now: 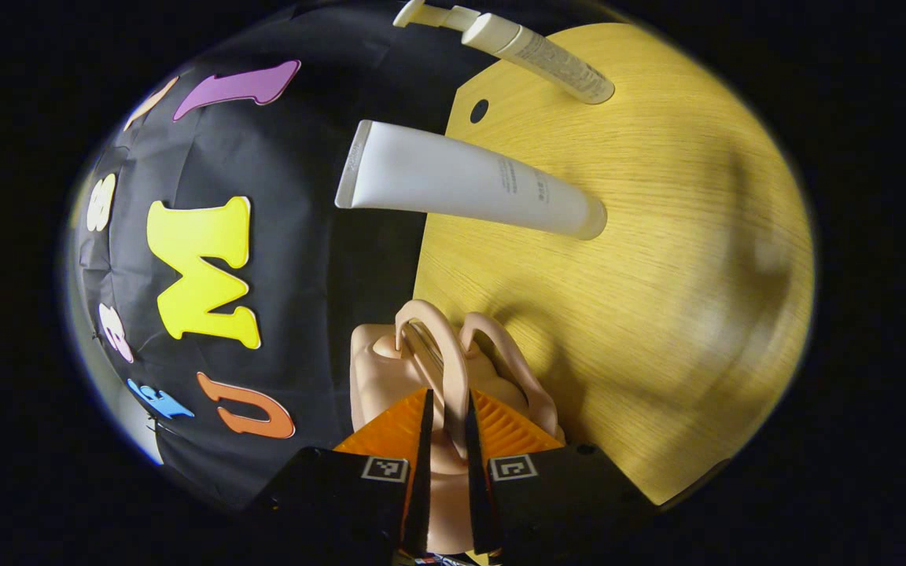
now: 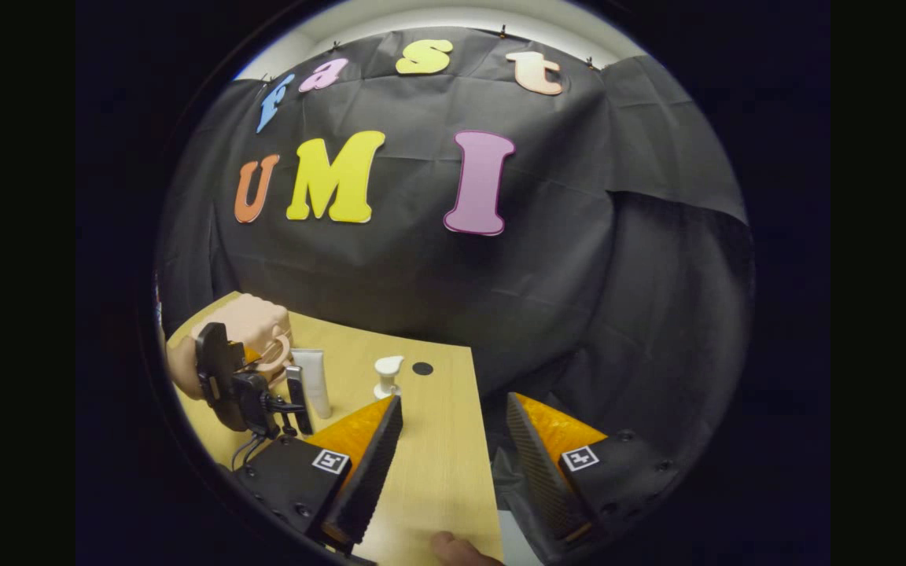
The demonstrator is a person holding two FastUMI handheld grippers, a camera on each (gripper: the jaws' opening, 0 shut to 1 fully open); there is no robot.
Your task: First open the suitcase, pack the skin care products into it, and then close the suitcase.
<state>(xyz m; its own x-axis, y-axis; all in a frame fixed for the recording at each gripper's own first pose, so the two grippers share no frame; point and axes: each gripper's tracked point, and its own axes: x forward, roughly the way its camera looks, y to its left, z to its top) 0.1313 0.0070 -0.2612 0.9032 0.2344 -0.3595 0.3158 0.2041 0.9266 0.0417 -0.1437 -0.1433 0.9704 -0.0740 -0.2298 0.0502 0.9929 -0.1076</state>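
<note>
The suitcase (image 1: 390, 369), a small peach case, stands on the wooden worktop (image 1: 657, 299) with its handle (image 1: 441, 369) pinched in the left gripper (image 1: 447, 413) jaws. A white tube (image 1: 469, 185) and pump bottle (image 1: 532, 51) stand nearby, while the right gripper (image 2: 453, 428) jaws hang wide apart over the worktop's edge.

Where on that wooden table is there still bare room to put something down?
The widest bare stretch of the table lies in front of the right claw, between the pump bottle and the table's near edge. It is crowded on the far left, where the peach suitcase, the white tube and the left claw cluster.
</note>
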